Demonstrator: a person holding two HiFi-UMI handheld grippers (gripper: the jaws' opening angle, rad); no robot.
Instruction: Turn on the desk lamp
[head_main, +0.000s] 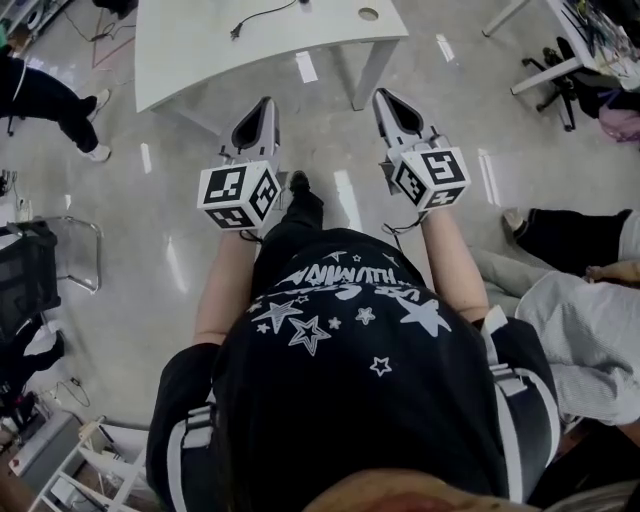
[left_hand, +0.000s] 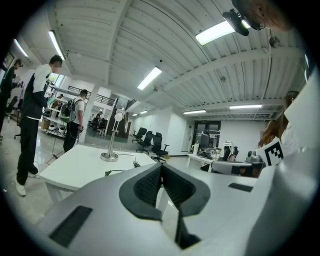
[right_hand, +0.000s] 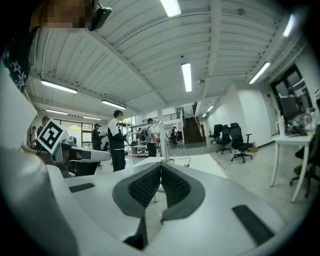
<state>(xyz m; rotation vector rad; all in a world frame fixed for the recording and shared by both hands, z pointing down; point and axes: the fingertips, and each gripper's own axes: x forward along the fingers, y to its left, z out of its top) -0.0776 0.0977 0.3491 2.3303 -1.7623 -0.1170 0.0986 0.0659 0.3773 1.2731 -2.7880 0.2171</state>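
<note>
The desk lamp (left_hand: 111, 145) stands on a white table (left_hand: 80, 167): a round metal base, a thin upright stem and a small head. Its stem (right_hand: 165, 149) also shows beyond the right jaws. A black cable (head_main: 262, 14) with a plug lies on the table (head_main: 200, 50) in the head view. My left gripper (head_main: 262, 106) and right gripper (head_main: 384, 98) are held side by side over the floor, short of the table's near edge. The left gripper (left_hand: 161, 167) and the right gripper (right_hand: 161, 166) each have their jaws pressed together with nothing between them.
One person (head_main: 45, 100) stands at the far left, and another sits at the right (head_main: 585, 300). A black office chair (head_main: 565, 70) is at the upper right, and a metal-framed chair (head_main: 75, 250) at the left. People (right_hand: 118, 140) stand beyond the table.
</note>
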